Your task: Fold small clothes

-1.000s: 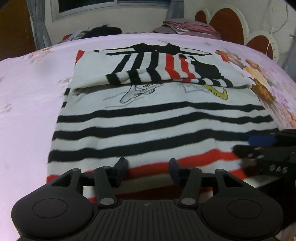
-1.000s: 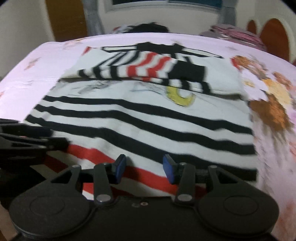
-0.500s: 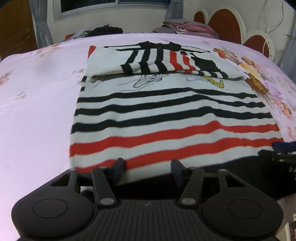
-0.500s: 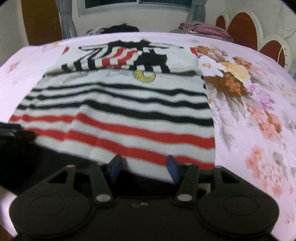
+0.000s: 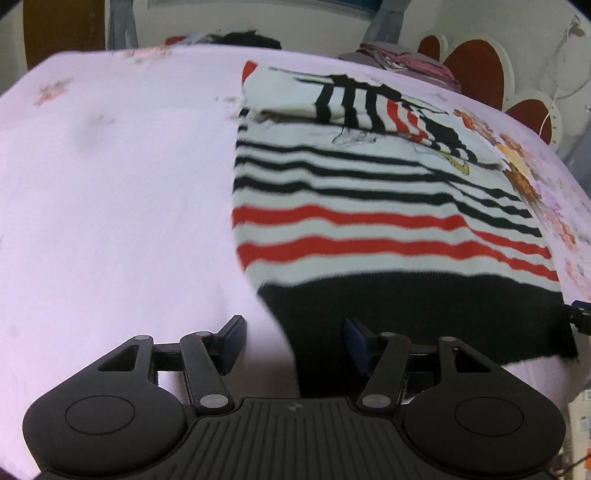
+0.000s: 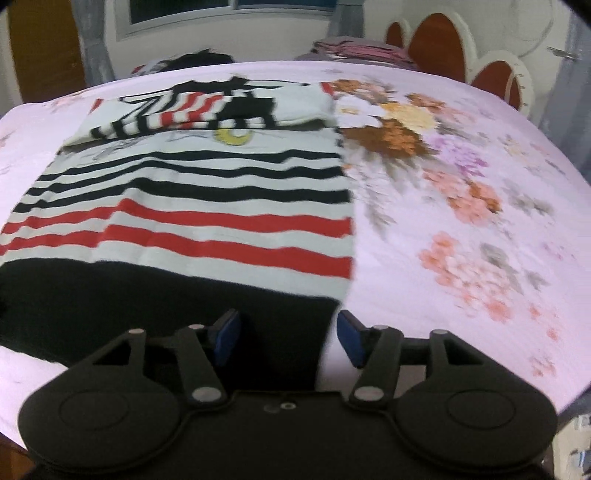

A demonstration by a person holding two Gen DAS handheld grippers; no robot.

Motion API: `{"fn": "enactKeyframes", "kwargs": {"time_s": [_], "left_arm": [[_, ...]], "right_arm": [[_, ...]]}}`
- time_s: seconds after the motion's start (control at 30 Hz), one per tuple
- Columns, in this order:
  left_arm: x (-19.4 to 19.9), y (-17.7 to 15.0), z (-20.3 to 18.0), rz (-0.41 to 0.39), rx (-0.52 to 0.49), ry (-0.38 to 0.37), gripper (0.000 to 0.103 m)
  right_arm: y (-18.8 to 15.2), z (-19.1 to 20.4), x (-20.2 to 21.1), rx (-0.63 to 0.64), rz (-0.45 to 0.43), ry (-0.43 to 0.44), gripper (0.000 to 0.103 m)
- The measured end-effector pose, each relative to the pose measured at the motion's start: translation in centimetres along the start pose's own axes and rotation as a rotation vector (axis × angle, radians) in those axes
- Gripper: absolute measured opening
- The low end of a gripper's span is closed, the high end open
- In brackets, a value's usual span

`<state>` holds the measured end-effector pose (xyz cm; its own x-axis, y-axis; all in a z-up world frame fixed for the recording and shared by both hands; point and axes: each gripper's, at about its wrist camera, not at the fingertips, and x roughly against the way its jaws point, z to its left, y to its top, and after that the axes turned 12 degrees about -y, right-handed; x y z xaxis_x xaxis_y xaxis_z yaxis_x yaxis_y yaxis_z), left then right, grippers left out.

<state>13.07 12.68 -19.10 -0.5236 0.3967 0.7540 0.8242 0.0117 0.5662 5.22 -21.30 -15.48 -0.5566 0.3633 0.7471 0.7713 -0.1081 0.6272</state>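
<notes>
Left tool [image 5: 293,341] spread wide, holding nothing | right tool [image 6: 288,338] spread wide, over sweater [image 6: 207,229] hem

You're in a home bedroom: bed [image 6: 461,155] with pink floral sheet, scalloped red-and-white headboard [image 6: 439,44] far right, curtained window [image 6: 229,14] on the far wall, wooden door [image 6: 40,48] far left, clothes pile [image 6: 354,50] beyond.
</notes>
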Motion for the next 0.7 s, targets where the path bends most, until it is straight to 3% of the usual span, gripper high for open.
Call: {"fn": "enactKeyframes", "kwargs": {"time_s": [0.27,0.57,0.63,0.67,0.7], "left_arm": [[-0.4,-0.8,0.0,0.025,0.061,-0.085,0.058],[-1.6,0.1,-0.9,0.065,0.113,-0.149,0.058],[-1.7,0.2,-0.9,0.059,0.124,-0.142,0.038],[-1.8,0.3,-0.7,0.063,0.127,-0.144,0.014],[-2.0,0.4,-0.3,0.072,0.153,-0.166,0.010]], "right_arm": [[-1.2,-2.0,-0.6,-0.104,0.074,0.050,0.060],[-0.5,-1.5,-1.2,-0.104,0.120,0.123,0.043],[-0.2,-1.6,-1.3,-0.096,0.135,0.137,0.036],[-0.1,-1.5,-1.3,-0.082,0.141,0.146,0.028],[0.0,-1.4,-1.2,-0.065,0.148,0.163,0.019]]}}
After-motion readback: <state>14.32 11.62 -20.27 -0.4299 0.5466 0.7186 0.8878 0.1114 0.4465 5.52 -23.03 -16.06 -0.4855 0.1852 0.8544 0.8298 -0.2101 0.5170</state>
